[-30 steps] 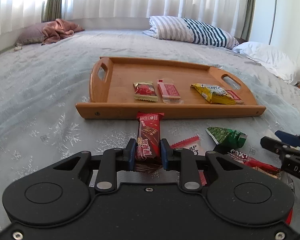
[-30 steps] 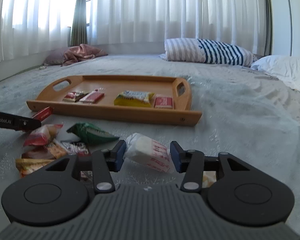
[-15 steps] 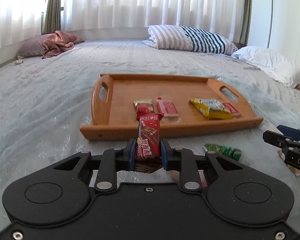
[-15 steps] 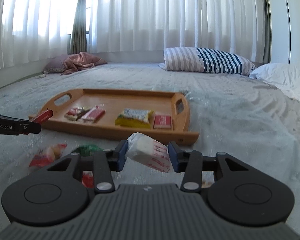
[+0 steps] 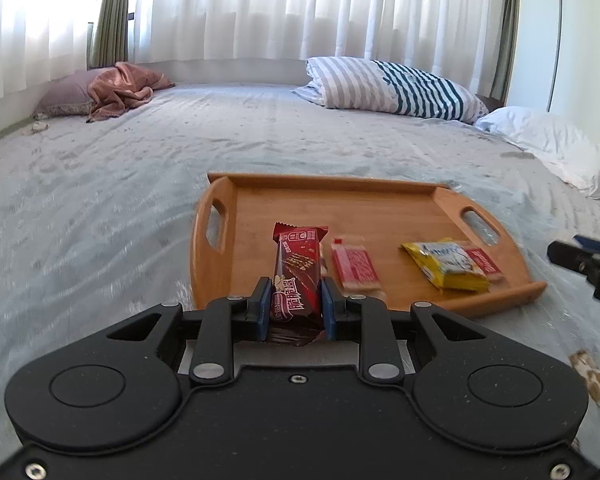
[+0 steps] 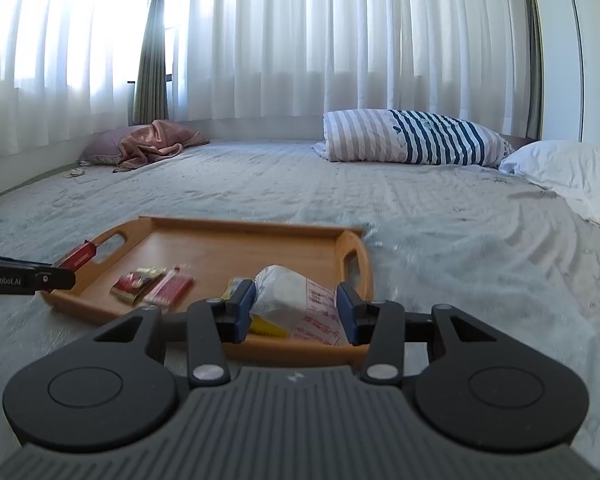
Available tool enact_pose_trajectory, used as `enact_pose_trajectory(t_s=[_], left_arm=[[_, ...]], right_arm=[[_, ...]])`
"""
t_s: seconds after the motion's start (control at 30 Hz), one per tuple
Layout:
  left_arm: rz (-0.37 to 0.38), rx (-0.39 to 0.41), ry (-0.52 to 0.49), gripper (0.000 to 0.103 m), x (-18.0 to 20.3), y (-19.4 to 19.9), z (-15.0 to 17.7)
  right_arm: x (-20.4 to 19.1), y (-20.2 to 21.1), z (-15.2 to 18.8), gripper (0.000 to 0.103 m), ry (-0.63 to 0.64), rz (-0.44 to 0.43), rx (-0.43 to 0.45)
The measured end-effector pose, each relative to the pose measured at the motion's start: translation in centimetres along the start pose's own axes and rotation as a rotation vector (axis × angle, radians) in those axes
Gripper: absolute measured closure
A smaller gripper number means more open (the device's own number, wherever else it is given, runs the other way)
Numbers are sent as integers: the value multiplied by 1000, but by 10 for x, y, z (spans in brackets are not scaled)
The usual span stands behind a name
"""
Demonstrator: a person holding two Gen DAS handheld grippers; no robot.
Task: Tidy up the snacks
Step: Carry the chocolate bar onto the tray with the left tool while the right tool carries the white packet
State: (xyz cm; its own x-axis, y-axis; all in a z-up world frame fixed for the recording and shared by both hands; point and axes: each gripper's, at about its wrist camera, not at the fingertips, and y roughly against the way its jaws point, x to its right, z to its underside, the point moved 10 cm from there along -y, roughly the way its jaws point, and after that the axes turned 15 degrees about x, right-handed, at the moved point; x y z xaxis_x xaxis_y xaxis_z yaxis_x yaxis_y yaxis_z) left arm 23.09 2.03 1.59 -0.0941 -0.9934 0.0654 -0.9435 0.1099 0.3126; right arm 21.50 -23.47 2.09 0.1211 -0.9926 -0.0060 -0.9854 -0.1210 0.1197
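My left gripper (image 5: 294, 307) is shut on a dark red wafer bar (image 5: 298, 276), held upright over the near rim of the wooden tray (image 5: 340, 200). On the tray lie a pink-red packet (image 5: 354, 266) and a yellow packet (image 5: 446, 266) with a small red one beside it. My right gripper (image 6: 296, 310) is shut on a white puffy bag with red print (image 6: 300, 300), above the tray's (image 6: 228, 248) right end. From this side the red snack packets (image 6: 152, 284) lie on the tray, and the left gripper's fingers (image 6: 28, 278) with the bar's tip (image 6: 78, 254) reach in from the left.
The tray rests on a grey patterned bedspread (image 5: 100, 208). A striped pillow (image 5: 388, 86), a white pillow (image 5: 548, 144) and a pink pillow with a cloth (image 5: 104, 92) lie at the far side under white curtains. One loose snack (image 5: 588, 376) lies on the bed at the right.
Both grippers have risen and moved towards the tray with their snacks. The loose snacks on the bed have dropped out of sight below, and the tray now sits closer and lower in both views.
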Motion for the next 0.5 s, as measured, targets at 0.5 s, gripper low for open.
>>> enact_pose_trajectory(t_s=[0.5], left_arm=[[-68,-51,-24,79,-20,-76,4]], right_arm=[[22,-98,-9,55,-98,-10,-100]])
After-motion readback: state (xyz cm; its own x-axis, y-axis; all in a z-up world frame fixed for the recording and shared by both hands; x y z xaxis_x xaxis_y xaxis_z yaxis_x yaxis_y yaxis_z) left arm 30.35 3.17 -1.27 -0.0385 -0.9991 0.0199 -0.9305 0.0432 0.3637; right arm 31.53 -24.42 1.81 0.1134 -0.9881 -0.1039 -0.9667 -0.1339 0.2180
